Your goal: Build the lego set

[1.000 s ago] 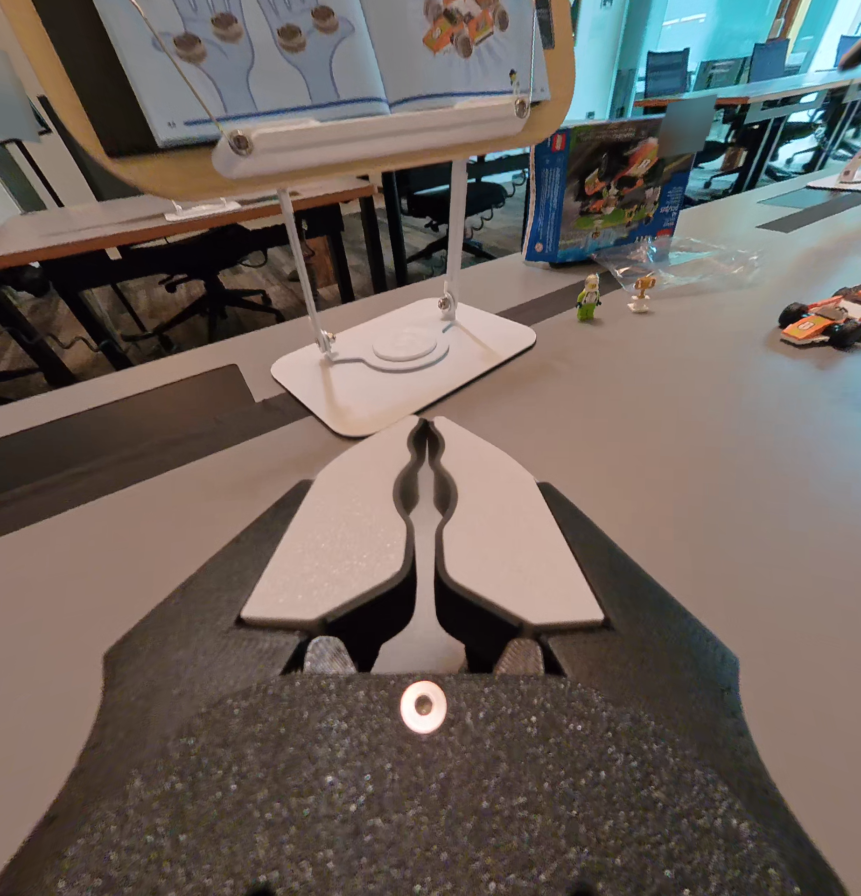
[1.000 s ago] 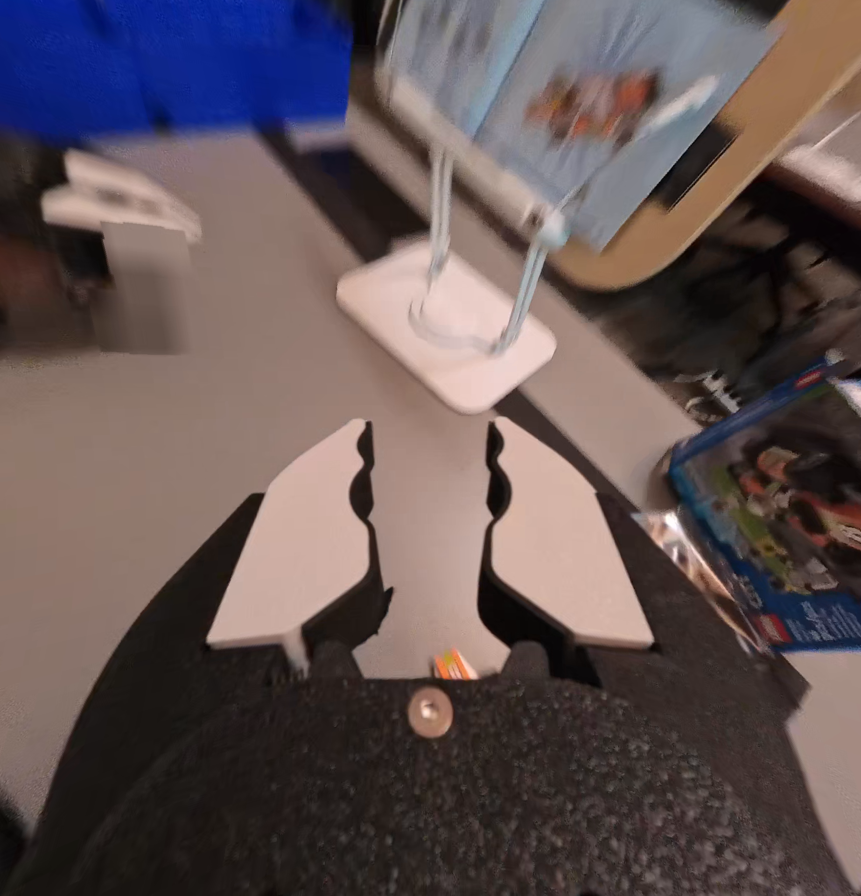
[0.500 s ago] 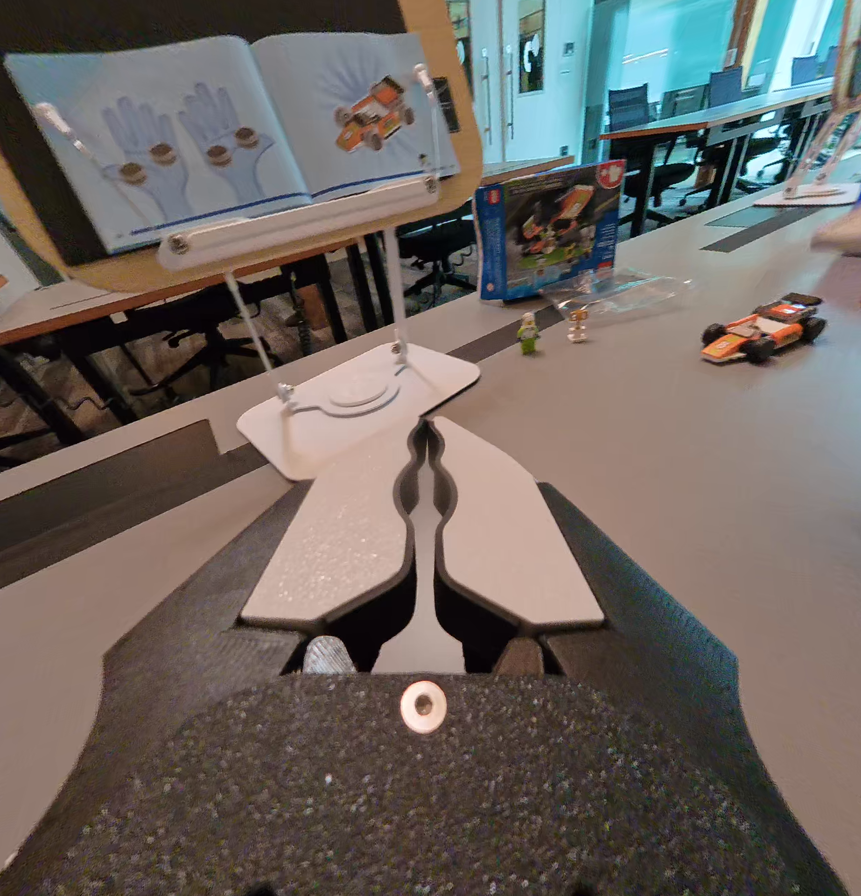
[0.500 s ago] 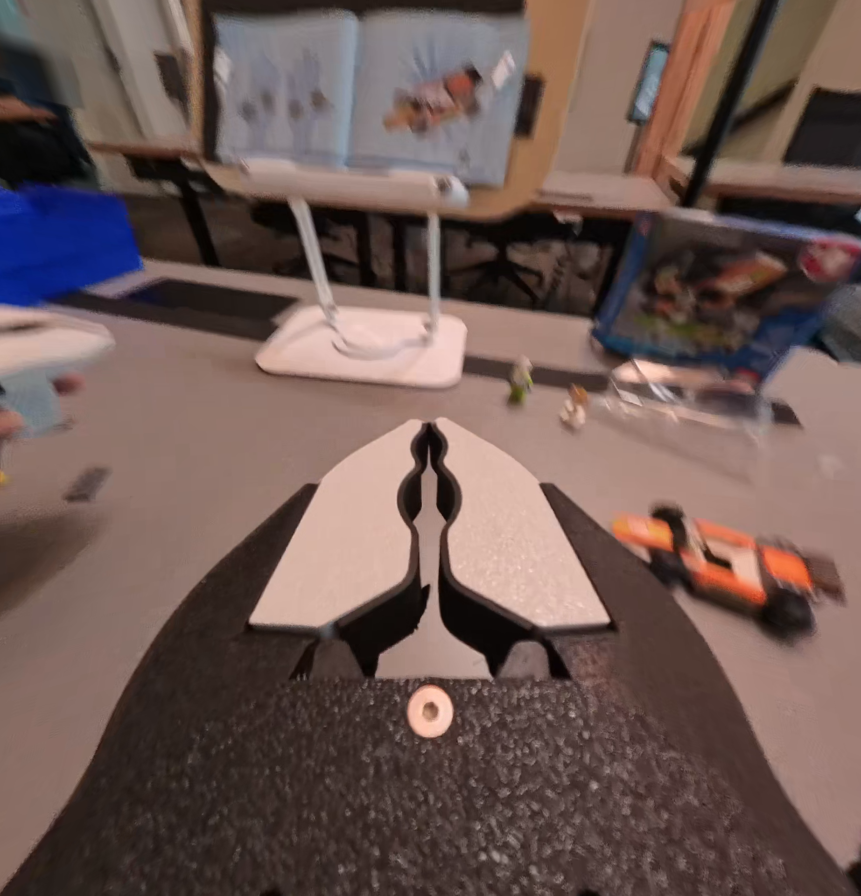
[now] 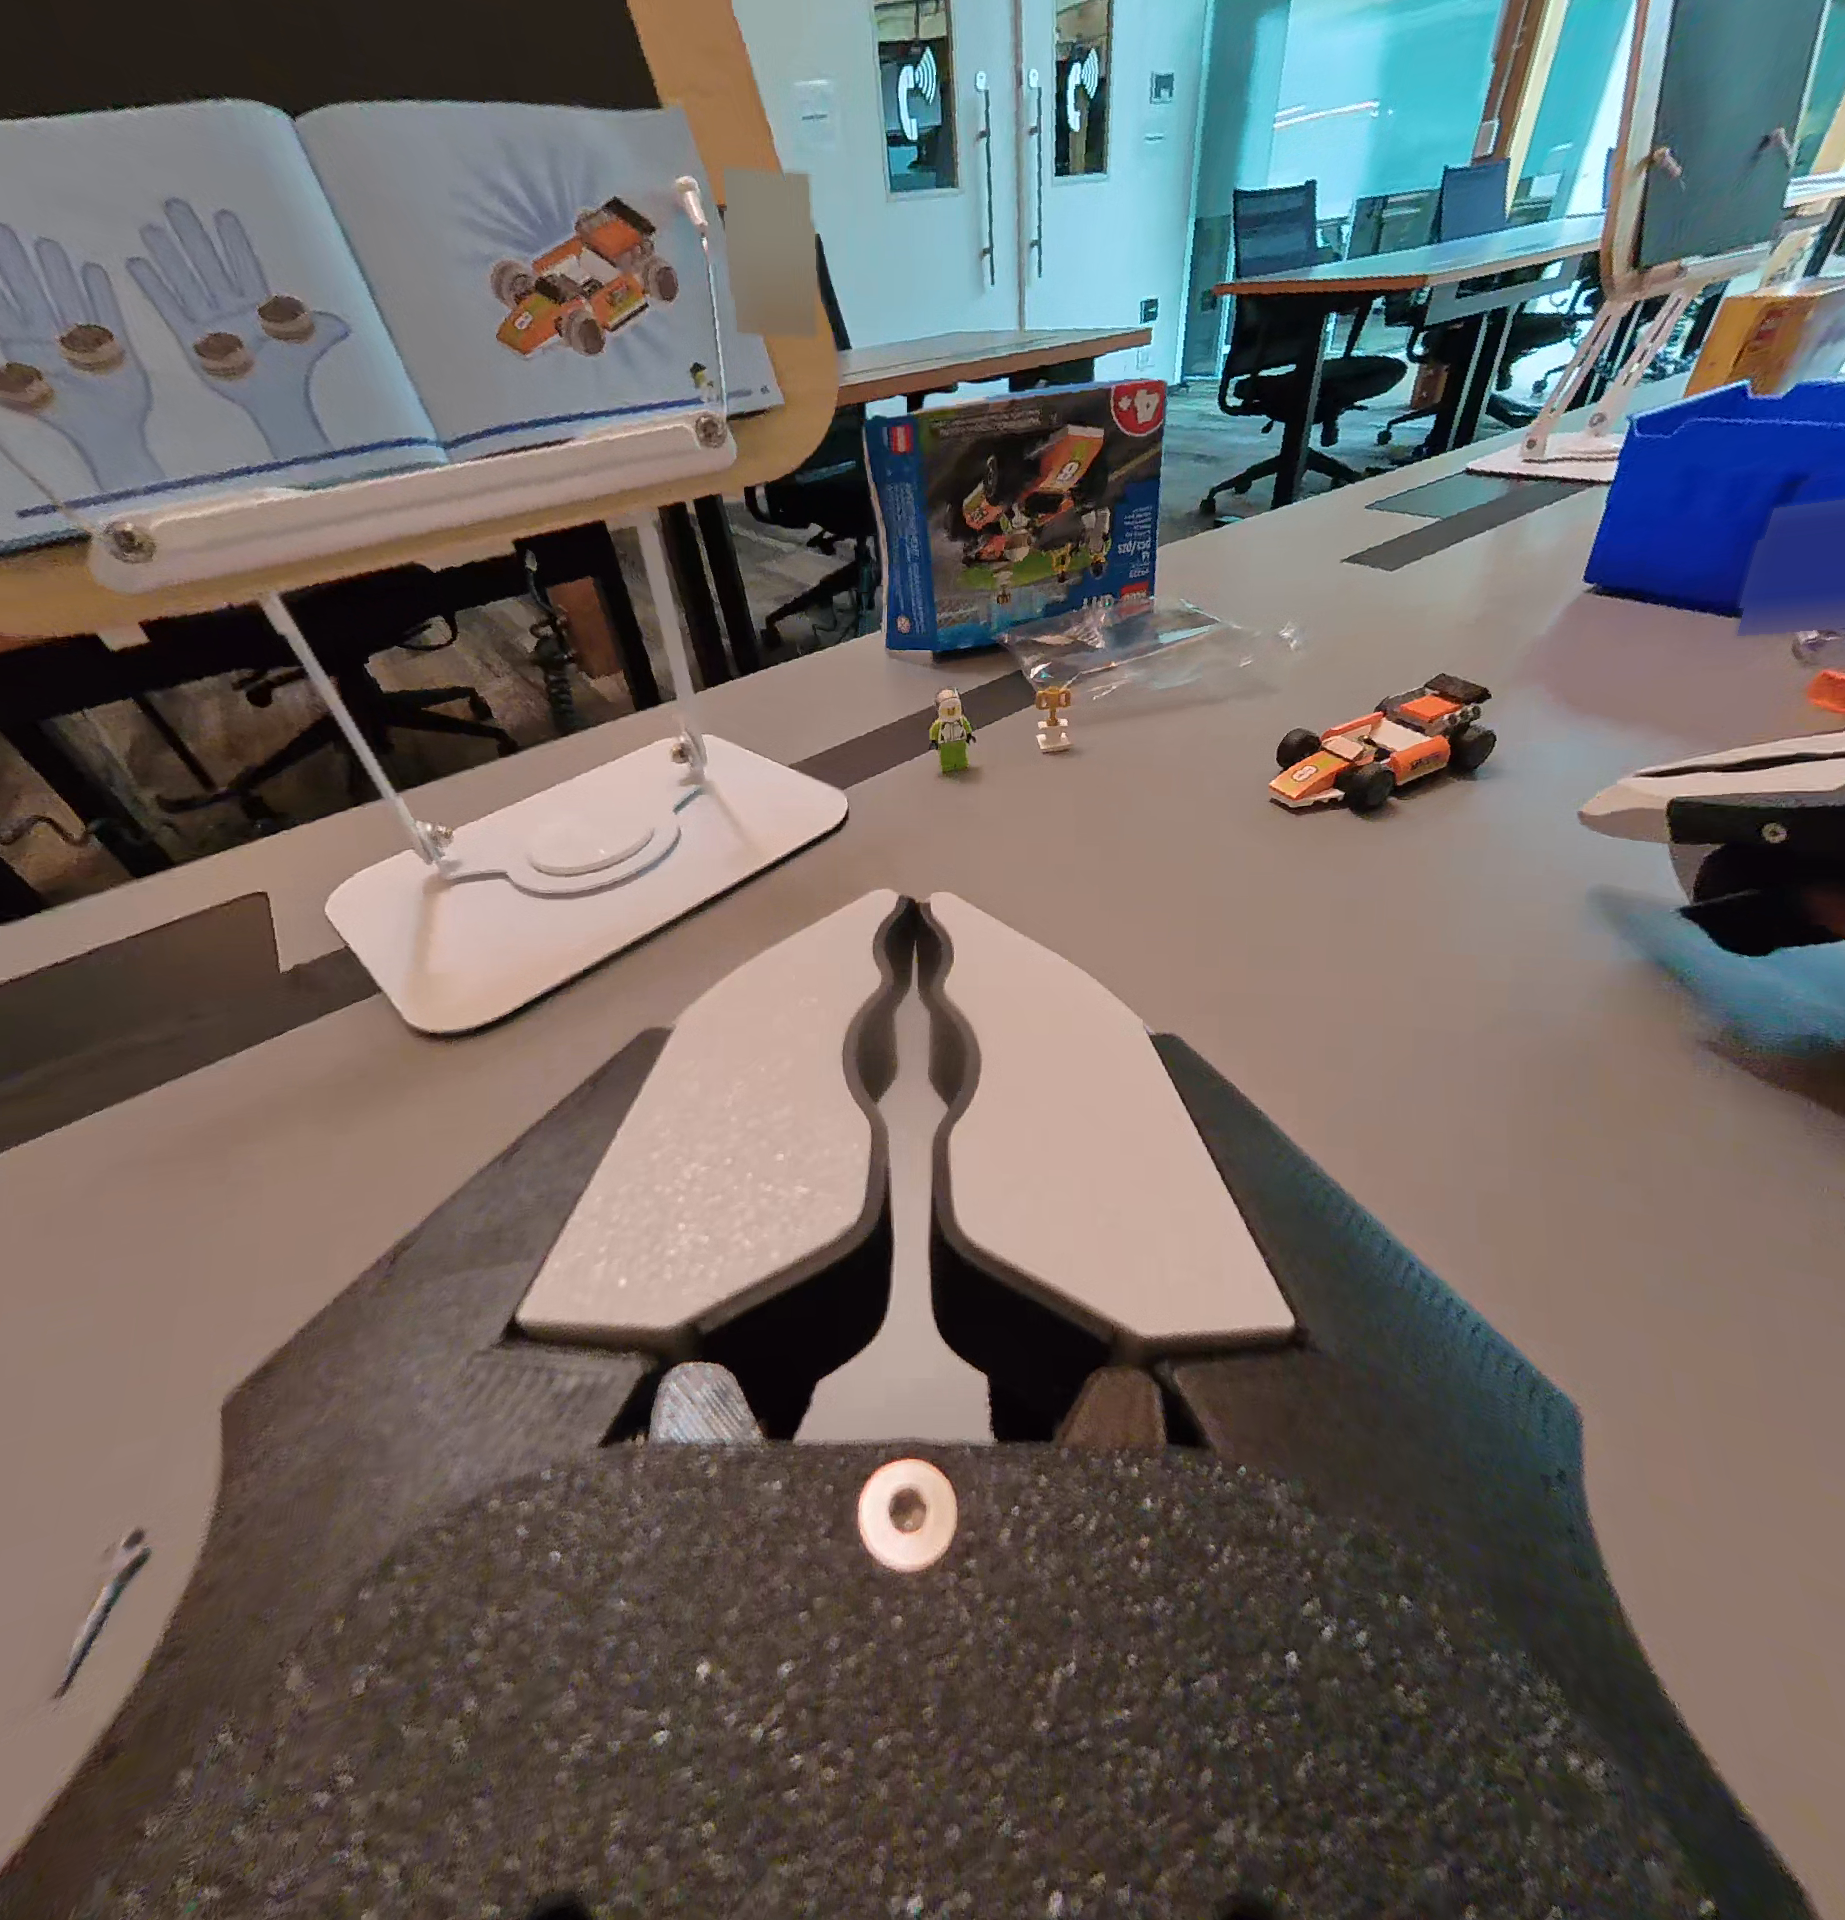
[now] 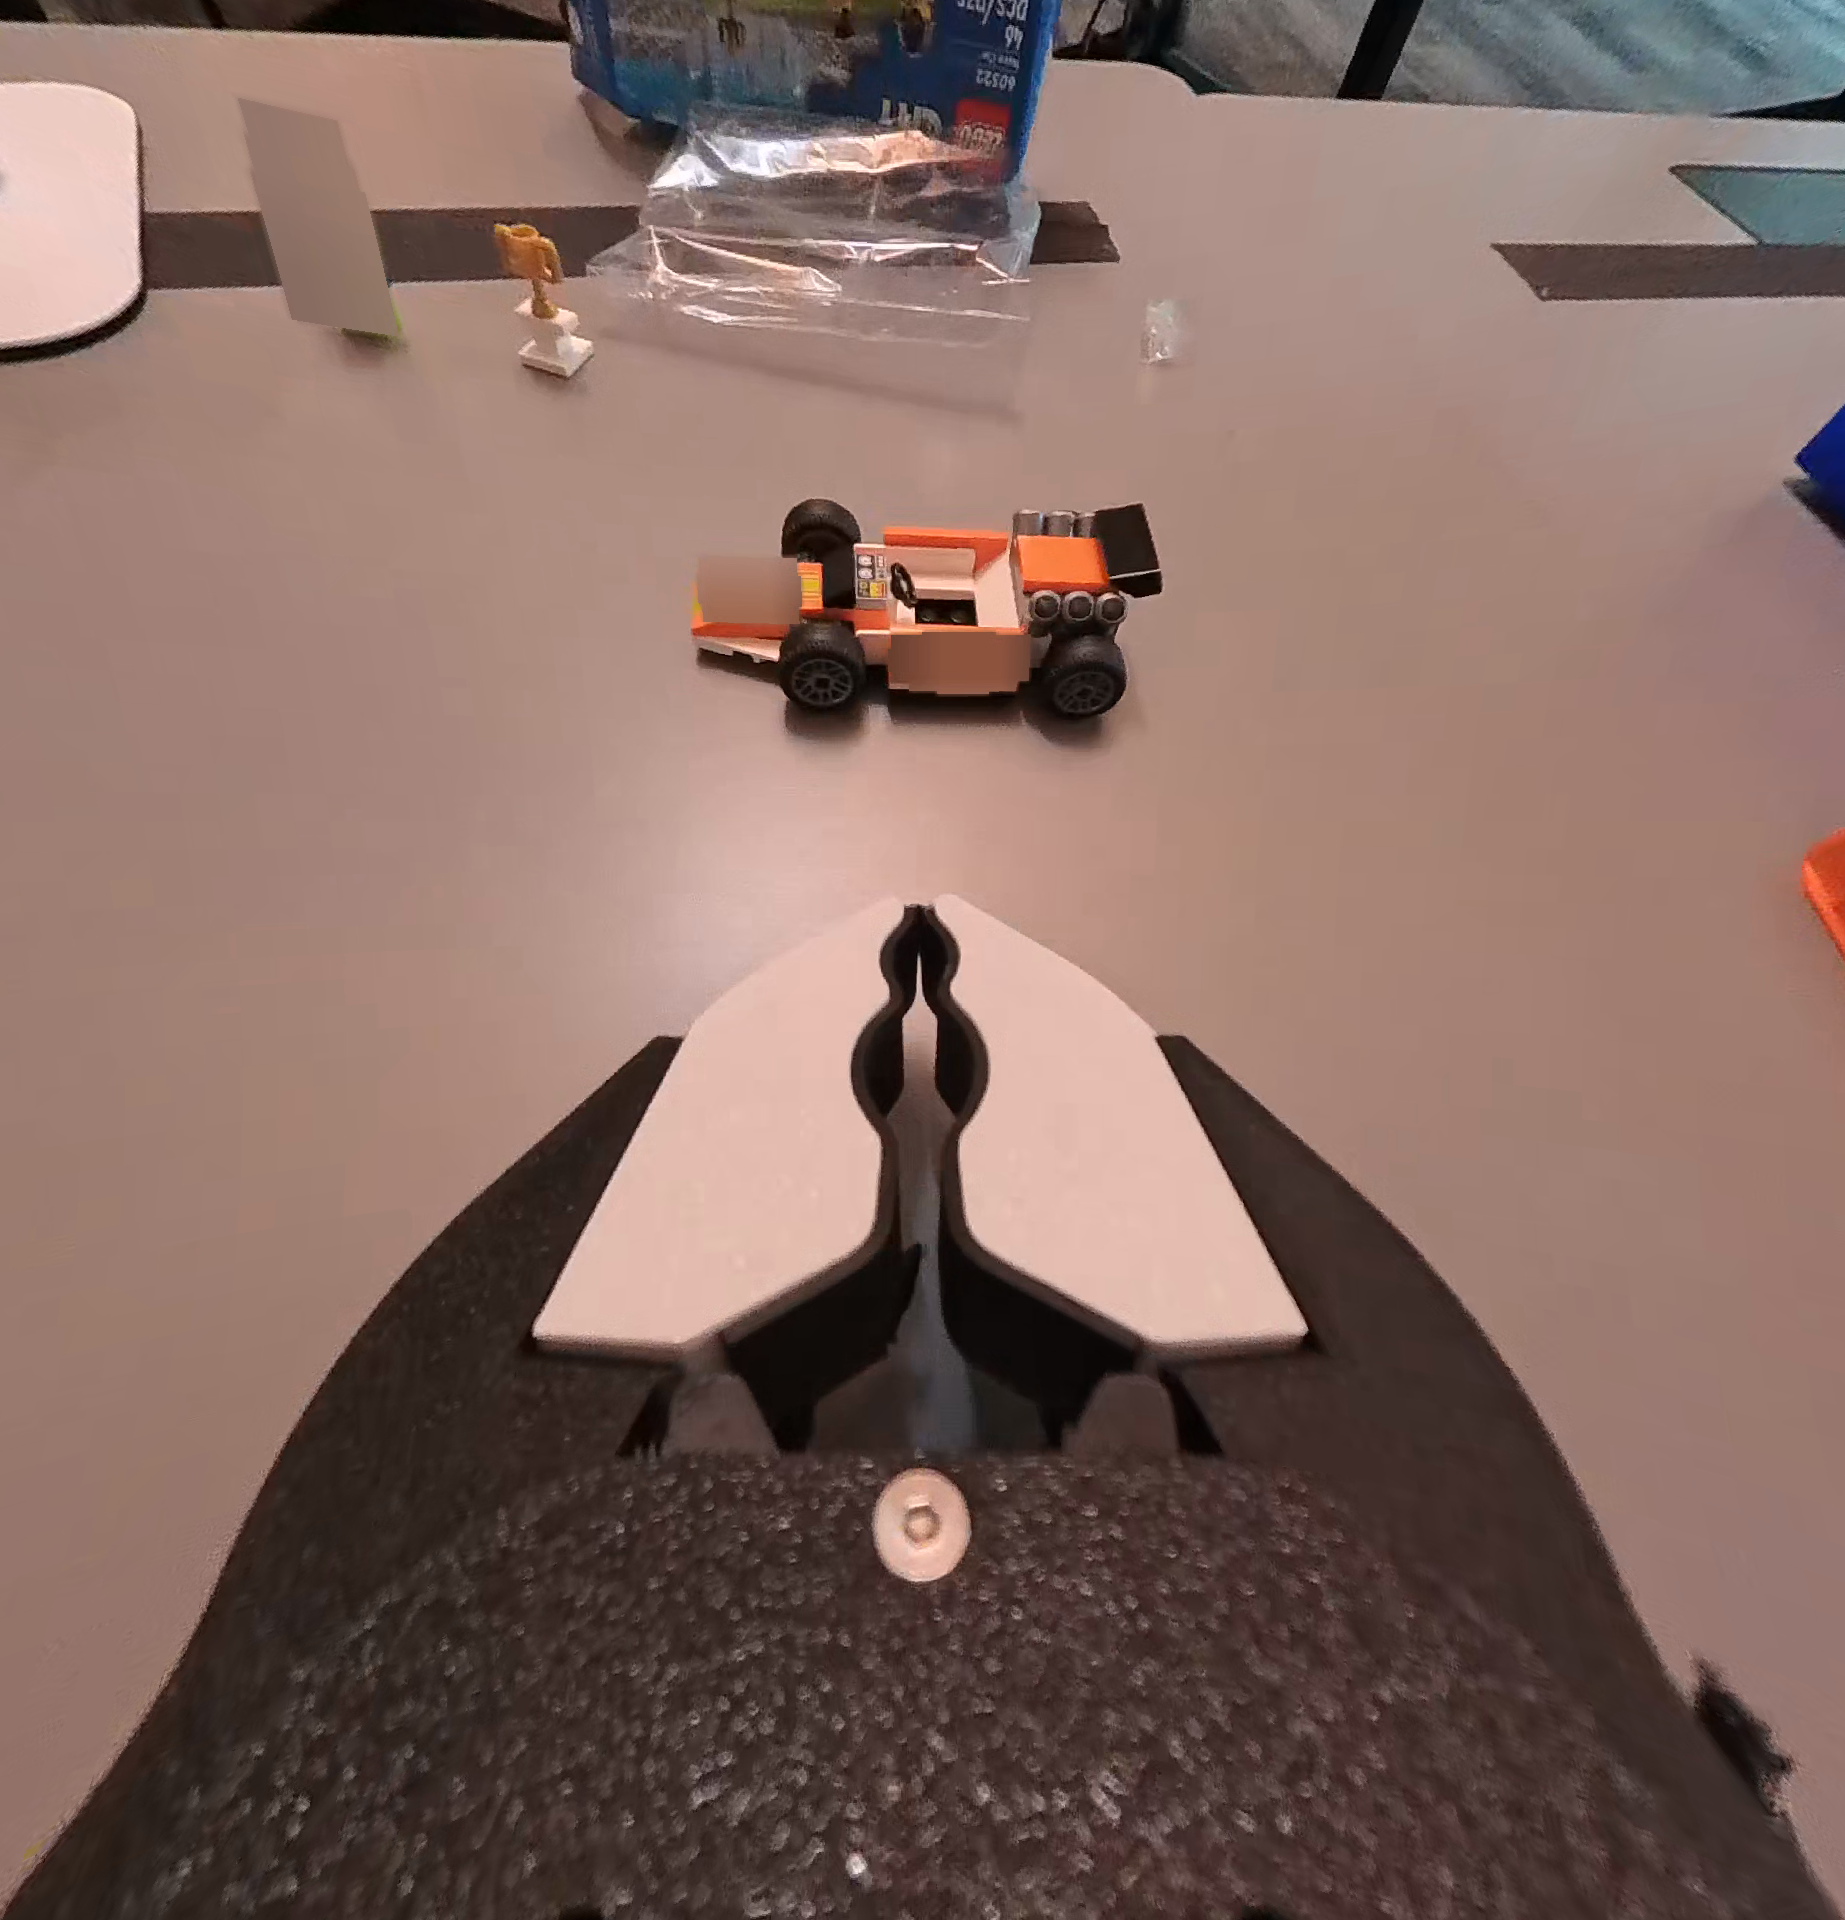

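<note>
I hold both tongs, left (image 5: 916, 914) and right (image 6: 923, 914), clenched and empty since the car (image 6: 923, 608) stands finished on the worktop (image 6: 378, 727).

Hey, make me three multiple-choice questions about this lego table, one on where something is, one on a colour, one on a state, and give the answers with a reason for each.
1. Where does the gold trophy stand?
A. On the car's cockpit
B. On the table, left of the clear plastic bag
C. Inside the blue box

2. What are the main colours of the race car?
A. Orange and white, with black tyres
B. Green and yellow
C. All blue

3. What state is the right gripper in?
A. Wide open
B. Shut on a wheel
C. Shut and empty

Answers:
1 B: in the right wrist view the trophy's white base sits on the bare tabletop beside the bag.
2 A: its body panels are orange and white, its tyres black.
3 C: its fingertips meet with nothing between them, short of the car.
</note>
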The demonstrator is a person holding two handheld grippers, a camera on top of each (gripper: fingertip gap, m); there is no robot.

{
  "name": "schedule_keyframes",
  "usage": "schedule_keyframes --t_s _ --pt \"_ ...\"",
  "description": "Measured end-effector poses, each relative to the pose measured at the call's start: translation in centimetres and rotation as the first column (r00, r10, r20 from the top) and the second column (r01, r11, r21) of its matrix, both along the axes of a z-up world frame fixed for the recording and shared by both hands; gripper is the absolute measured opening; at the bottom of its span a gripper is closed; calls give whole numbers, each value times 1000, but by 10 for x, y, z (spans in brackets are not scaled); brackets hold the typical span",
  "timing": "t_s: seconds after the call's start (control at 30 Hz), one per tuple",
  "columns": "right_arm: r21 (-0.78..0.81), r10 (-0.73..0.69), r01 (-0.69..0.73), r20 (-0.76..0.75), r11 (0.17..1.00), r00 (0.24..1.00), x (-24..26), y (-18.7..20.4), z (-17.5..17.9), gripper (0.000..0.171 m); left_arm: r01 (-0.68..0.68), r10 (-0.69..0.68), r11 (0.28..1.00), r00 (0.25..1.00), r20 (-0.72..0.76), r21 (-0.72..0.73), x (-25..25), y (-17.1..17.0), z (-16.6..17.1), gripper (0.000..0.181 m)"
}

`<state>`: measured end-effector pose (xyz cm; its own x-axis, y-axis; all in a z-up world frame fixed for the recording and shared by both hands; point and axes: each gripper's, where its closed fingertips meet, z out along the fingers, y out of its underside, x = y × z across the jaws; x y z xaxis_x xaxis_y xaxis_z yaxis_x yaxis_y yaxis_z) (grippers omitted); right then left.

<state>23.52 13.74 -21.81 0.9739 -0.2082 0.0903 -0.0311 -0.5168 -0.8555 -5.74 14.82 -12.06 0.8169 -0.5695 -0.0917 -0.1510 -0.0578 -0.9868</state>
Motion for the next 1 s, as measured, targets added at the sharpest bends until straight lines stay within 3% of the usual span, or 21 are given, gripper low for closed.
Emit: schedule_keyframes --t_s 0.17,0.37,1.0 --pt "7 -4 4 -11 1000 1000 0 0 0 0 -48 48 998 999 14 -39 -24 -8 -16 0" --pt "7 6 -6 -11 1000 1000 -2 1 0 0 -79 79 997 996 -50 11 -45 4 -23 0" --pt "38 48 -48 20 998 999 -11 1 6 0 -39 46 998 990 -133 53 -35 -4 -27 0"
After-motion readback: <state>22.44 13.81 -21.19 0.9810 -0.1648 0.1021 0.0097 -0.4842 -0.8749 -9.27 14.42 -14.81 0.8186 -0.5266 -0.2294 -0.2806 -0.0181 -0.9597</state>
